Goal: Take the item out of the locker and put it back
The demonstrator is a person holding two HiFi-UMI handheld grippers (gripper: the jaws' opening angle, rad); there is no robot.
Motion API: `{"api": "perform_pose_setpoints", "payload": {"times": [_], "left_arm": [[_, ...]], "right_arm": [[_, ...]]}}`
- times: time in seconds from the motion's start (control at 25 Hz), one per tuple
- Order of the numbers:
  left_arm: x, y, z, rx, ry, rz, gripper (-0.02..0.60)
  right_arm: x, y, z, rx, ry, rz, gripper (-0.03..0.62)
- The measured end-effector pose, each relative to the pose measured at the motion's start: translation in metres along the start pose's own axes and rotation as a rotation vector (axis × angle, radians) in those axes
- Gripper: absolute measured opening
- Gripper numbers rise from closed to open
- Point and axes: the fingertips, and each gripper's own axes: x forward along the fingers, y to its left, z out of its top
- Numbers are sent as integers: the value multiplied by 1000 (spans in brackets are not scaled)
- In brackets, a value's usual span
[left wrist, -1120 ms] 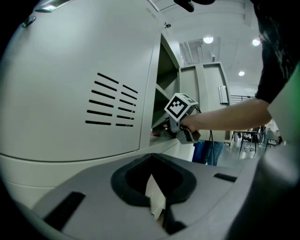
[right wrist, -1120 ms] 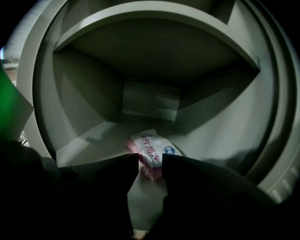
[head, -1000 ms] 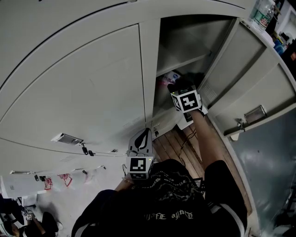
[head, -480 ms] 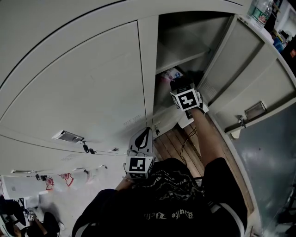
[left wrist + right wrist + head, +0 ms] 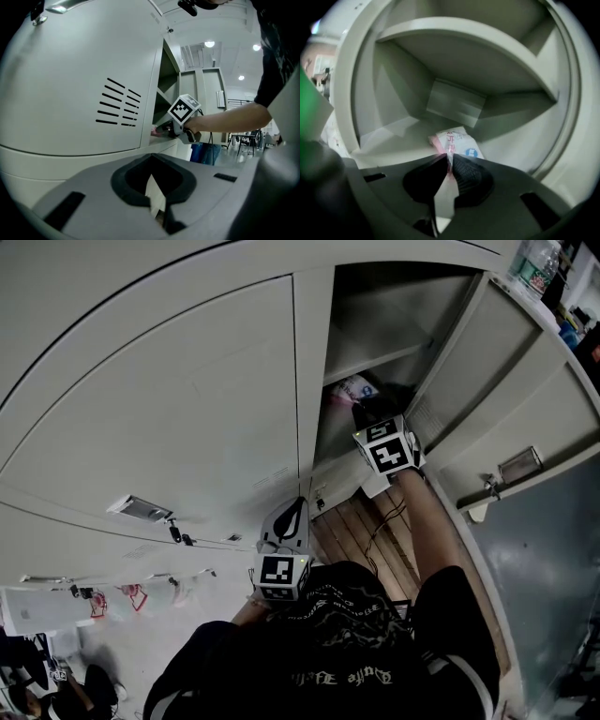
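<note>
One thin pinch, folks: jaws of the right gripper just closed on the white-and-pink plastic packet inside the grey metal locker, so pull it out slow and level.

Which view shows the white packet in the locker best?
The right gripper view: the packet lies close, its pink print and blue mark visible, its near edge in the right claw, whose jaws have just been closing. The head view shows the packet small; the left gripper view, only a pink sliver.
</note>
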Motion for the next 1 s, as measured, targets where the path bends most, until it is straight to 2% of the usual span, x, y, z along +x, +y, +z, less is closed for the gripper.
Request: {"api": "perform_pose_setpoints", "payload": {"times": [0.12,0.52,1.0], "left_arm": [[0,-2,-1,6,6,-9,6],[5,-10,-3,23,19,-31,6],[12,-16,-1,36,2,-48,6]], "right_arm": [[-12,0,3,-23,-19,-7,37],[-53,7,9,37,-82,2,37],[-102,10,0,131,-155,-63,37]]}}
